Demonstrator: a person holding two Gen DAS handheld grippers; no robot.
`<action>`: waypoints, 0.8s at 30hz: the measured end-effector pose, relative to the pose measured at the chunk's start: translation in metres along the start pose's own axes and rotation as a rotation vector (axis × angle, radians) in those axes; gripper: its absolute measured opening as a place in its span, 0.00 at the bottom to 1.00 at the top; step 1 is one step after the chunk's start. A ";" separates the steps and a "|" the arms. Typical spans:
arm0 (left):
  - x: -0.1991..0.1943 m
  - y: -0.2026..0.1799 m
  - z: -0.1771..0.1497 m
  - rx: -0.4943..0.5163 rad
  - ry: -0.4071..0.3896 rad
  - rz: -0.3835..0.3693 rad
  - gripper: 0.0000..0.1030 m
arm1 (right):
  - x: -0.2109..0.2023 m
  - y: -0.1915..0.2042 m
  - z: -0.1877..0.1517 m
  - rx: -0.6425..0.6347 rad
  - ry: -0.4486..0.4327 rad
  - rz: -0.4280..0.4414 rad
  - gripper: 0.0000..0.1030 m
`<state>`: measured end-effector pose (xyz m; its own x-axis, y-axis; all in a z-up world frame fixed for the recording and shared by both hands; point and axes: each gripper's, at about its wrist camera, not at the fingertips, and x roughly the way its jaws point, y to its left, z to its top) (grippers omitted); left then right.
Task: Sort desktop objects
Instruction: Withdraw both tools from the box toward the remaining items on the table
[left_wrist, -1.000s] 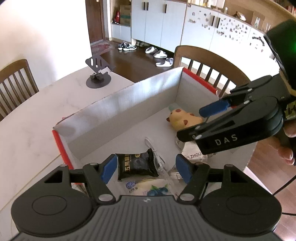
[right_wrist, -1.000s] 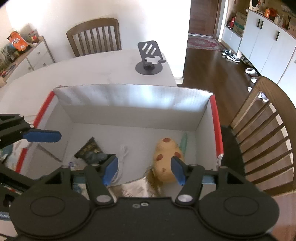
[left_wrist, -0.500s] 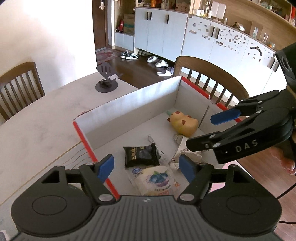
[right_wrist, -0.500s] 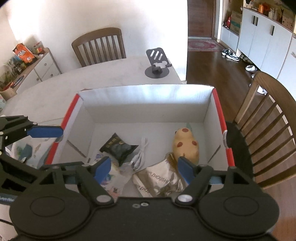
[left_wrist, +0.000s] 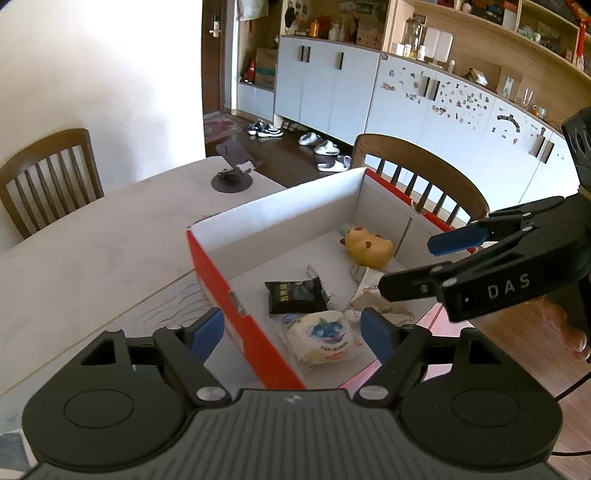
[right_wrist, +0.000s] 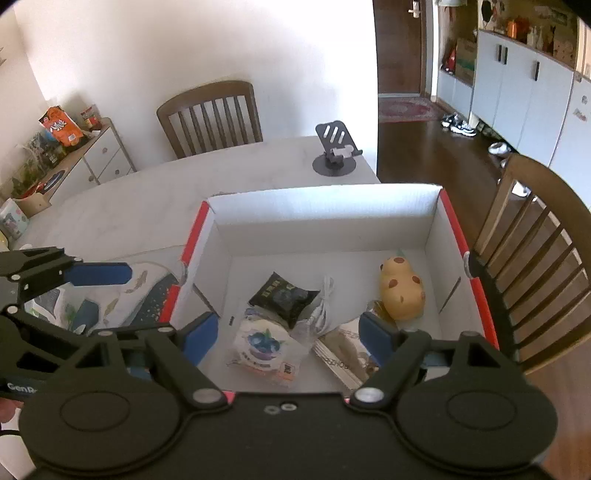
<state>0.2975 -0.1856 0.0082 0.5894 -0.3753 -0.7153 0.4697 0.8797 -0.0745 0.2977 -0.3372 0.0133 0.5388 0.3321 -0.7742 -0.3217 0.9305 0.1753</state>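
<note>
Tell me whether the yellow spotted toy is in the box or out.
In: the yellow spotted toy lies on the floor of the box, near its right wall.

One open box with red edges stands on one bench. Inside it lie five things: one yellow spotted plush toy, one black snack packet, one clear blueberry-print packet, one white cable bundle and one tan paper pouch. One dark phone stand sits on the bench beyond the box. Two wooden chairs show, one behind the bench and one beside the box. Two grippers are in view.
</note>
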 end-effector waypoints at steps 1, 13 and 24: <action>-0.004 0.002 -0.002 -0.004 -0.006 0.001 0.81 | -0.002 0.003 0.000 0.005 -0.005 0.000 0.82; -0.052 0.045 -0.036 -0.077 -0.062 0.044 0.98 | -0.015 0.042 -0.009 0.017 -0.062 0.002 0.82; -0.109 0.102 -0.080 -0.126 -0.116 0.096 1.00 | -0.013 0.100 -0.023 -0.023 -0.055 0.035 0.85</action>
<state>0.2286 -0.0313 0.0231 0.7026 -0.3123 -0.6394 0.3255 0.9401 -0.1015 0.2405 -0.2522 0.0272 0.5688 0.3728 -0.7332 -0.3582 0.9147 0.1872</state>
